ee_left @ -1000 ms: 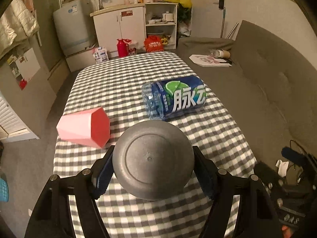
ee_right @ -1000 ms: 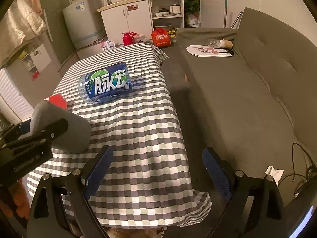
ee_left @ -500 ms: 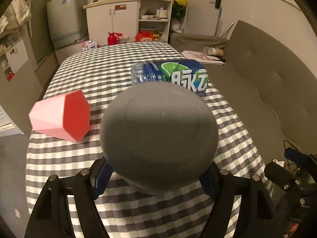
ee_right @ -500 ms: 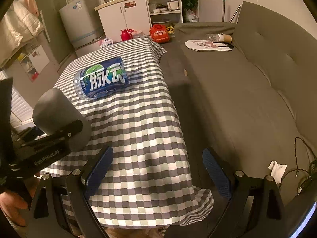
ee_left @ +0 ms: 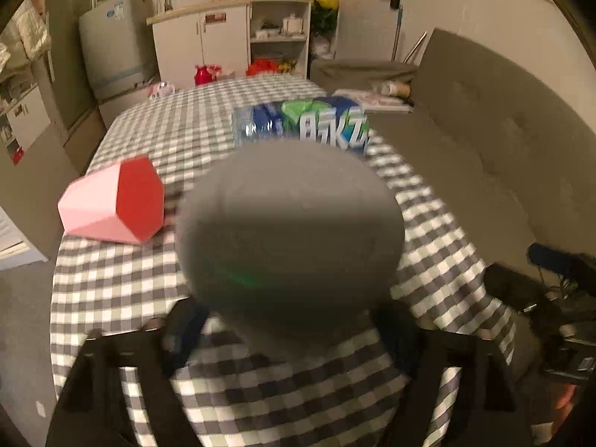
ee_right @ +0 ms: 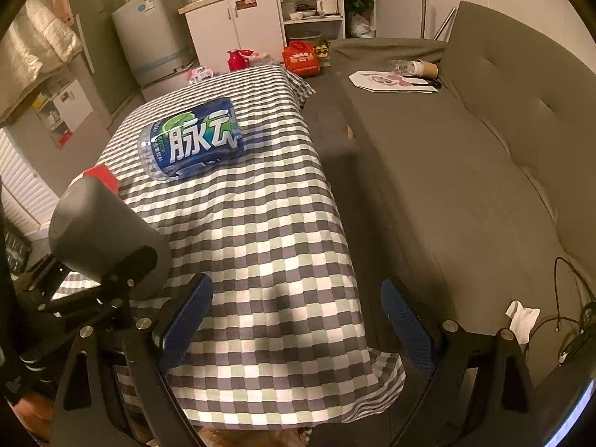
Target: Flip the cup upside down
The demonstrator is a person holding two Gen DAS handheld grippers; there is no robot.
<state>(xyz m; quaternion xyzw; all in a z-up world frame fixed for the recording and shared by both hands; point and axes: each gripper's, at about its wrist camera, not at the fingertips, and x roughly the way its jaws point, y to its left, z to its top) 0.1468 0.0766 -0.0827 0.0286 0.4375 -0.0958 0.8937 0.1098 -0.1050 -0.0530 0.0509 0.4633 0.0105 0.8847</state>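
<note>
My left gripper (ee_left: 290, 331) is shut on a grey cup (ee_left: 290, 231). It holds the cup above the checked table, tilted, with the closed base turned up and away from me. The cup is blurred with motion and fills the middle of the left wrist view. In the right wrist view the same grey cup (ee_right: 100, 231) shows at the left, held in the left gripper's black fingers (ee_right: 123, 272) above the table's near left corner. My right gripper (ee_right: 296, 322) is open and empty, over the table's front edge.
A pink and red hexagonal cup (ee_left: 111, 201) lies on its side on the checked tablecloth (ee_right: 260, 223). A blue drink bottle (ee_right: 192, 139) lies on its side further back. A grey sofa (ee_right: 484, 149) runs along the table's right side. Cables lie on the floor (ee_right: 570, 320).
The left gripper has lifted the grey cup and tilted it, so its base now points upward and away. The right gripper has stayed open in nearly the same place.
</note>
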